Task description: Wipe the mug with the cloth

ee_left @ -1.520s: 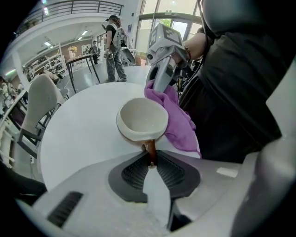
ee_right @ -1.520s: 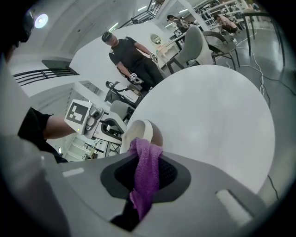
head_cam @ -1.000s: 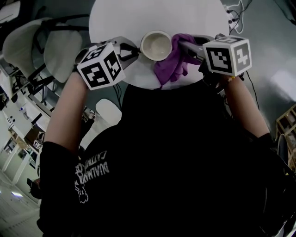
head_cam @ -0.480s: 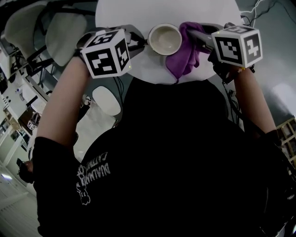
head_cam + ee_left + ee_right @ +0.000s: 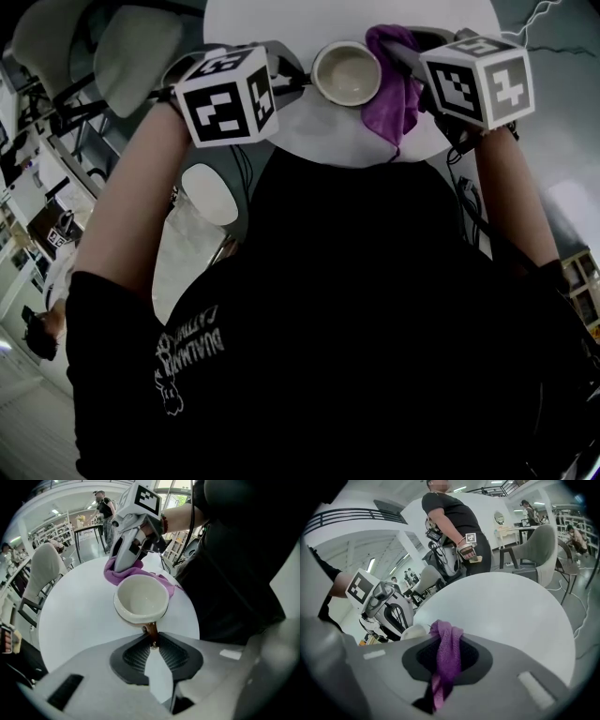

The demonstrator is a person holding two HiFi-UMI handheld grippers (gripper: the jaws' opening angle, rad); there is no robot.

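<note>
Over the round white bench [image 5: 319,131]: cream ceramic mug [image 5: 140,597], whether resting or lifted unclear | left gripper [image 5: 153,645] fingers clamped on its brown handle [image 5: 151,630], mostly hidden | right gripper [image 5: 446,641] fingers pinch purple woven cloth [image 5: 449,651] at mug's far side, contact hidden | marker cubes [image 5: 228,97] hide fingertips in head view

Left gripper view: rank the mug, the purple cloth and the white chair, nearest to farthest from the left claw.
1. Mug: handle pinched in the left claw.
2. Cloth: just behind the mug.
3. Chair: far left, well beyond both.
</note>
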